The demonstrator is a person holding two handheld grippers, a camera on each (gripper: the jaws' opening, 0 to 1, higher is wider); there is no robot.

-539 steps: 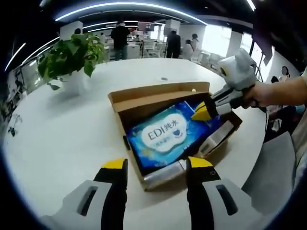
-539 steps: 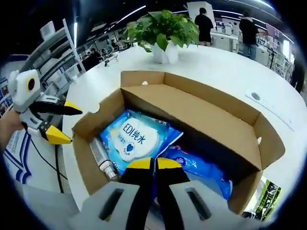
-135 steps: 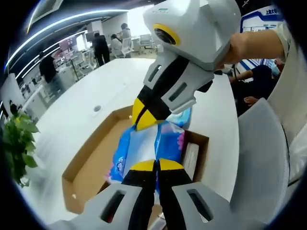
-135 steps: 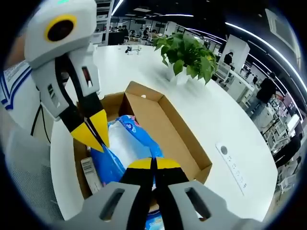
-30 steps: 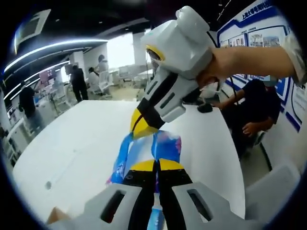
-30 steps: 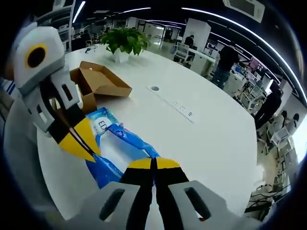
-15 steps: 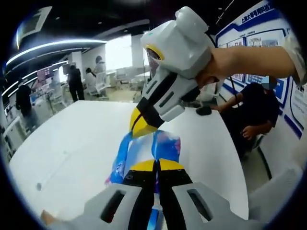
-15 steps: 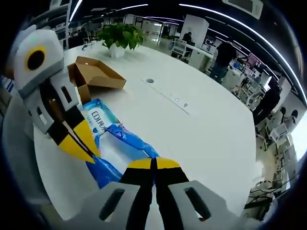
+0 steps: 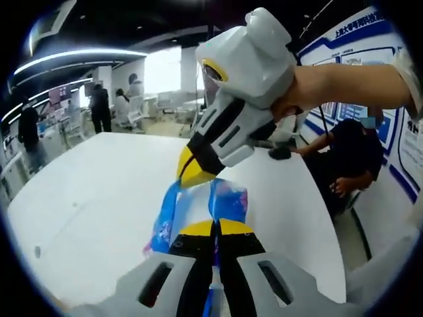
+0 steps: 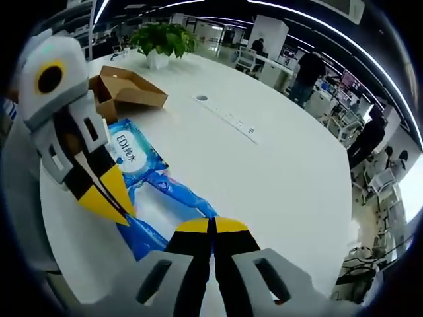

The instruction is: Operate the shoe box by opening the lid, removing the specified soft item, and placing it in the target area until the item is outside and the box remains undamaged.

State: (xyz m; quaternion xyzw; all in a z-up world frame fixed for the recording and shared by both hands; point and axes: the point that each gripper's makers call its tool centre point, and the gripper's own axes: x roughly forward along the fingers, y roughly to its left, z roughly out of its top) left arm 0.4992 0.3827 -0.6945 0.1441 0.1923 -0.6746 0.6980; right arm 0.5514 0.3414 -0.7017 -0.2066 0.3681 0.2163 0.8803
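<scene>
A blue soft pack of wet wipes [image 9: 198,205] [image 10: 162,191] hangs in the air above the white table, held at both ends. My left gripper [image 9: 215,228] is shut on one end of it, and shows again in the right gripper view [image 10: 109,198] at the left. My right gripper [image 10: 211,226] is shut on the opposite end, and enters the left gripper view [image 9: 195,172] from above. The open cardboard shoe box [image 10: 125,89] stands far back on the table, its lid folded open.
The round white table [image 10: 264,172] spreads wide below. A potted green plant [image 10: 162,39] stands behind the box. A power strip [image 10: 228,125] lies mid-table. A seated person [image 9: 353,158] is at the table's right edge, and several people stand in the office behind.
Both grippers have carried the wipes pack farther from the shoe box, which now looks smaller and more distant. Both grips are unchanged.
</scene>
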